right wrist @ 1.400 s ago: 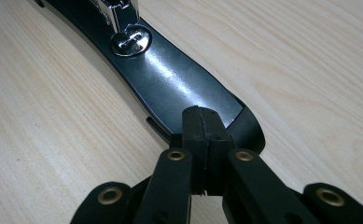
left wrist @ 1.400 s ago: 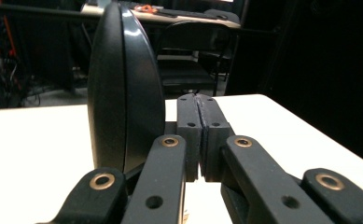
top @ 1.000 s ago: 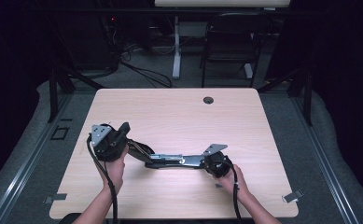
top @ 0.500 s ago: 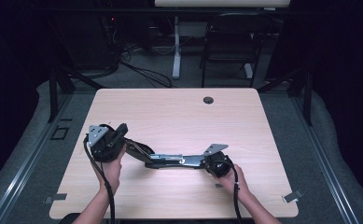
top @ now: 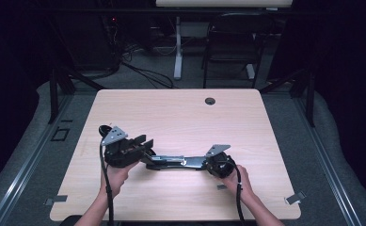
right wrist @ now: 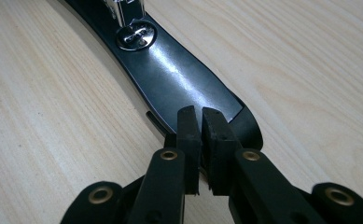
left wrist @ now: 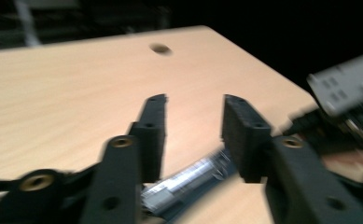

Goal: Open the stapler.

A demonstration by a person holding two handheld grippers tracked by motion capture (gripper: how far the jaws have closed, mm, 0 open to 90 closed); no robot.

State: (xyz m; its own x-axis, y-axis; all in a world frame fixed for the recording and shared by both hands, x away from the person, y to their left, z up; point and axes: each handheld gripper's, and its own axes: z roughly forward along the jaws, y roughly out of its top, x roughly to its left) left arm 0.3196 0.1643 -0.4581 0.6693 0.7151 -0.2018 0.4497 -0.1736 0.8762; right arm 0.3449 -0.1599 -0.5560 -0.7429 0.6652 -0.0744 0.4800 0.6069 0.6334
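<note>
A long black stapler-like tool (top: 171, 161) with a silver metal middle lies flat on the pale wood table (top: 180, 113), near its front edge. My right gripper (top: 208, 163) is at the tool's right end. In the right gripper view its jaws (right wrist: 201, 112) stand nearly together over the glossy black arm (right wrist: 170, 70), which carries a metal rivet. My left gripper (top: 145, 141) hovers open at the tool's left end. In the left gripper view its jaws (left wrist: 195, 100) stand apart above the blurred silver part (left wrist: 193, 175).
A round cable hole (top: 210, 100) sits at the table's far edge, also seen in the left gripper view (left wrist: 159, 48). Beyond the table are a chair (top: 227, 52), a desk leg (top: 177, 47) and floor cables (top: 143, 70). The other gripper (left wrist: 342, 102) shows at the right.
My left gripper has swung down and to the right, toward the tool's left end, with its jaws now pointing right. The right gripper and the tool have stayed put.
</note>
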